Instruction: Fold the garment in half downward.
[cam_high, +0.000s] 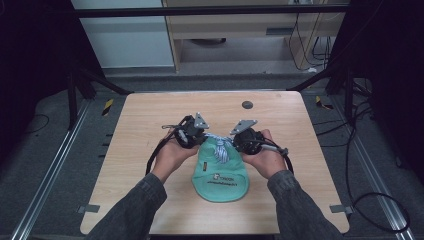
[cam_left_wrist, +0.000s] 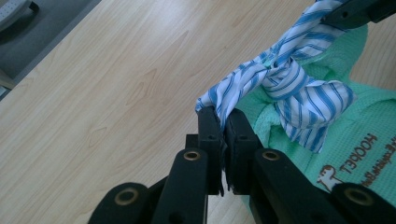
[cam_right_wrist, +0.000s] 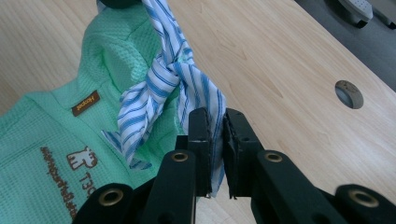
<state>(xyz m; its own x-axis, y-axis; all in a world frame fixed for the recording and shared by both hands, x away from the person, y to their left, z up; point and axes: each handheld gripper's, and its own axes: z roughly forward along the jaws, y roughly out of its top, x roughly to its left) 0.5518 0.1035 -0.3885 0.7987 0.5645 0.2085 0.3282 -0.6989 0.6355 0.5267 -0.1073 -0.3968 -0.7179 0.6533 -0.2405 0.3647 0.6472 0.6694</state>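
Note:
A mint-green waffle-weave pouch lies flat on the wooden table, its neck pointing away from the person. A blue-and-white striped ribbon is knotted at that neck. My left gripper is shut on one end of the ribbon, just left of the neck. My right gripper is shut on the other end, just right of it. Between the two jaws the knot sits over the green cloth, and brown print shows on the pouch.
A round cable hole sits in the tabletop near the far edge, right of centre, and shows as well in the right gripper view as a hole. Metal rails run along both sides of the table. Cables lie on the floor at right.

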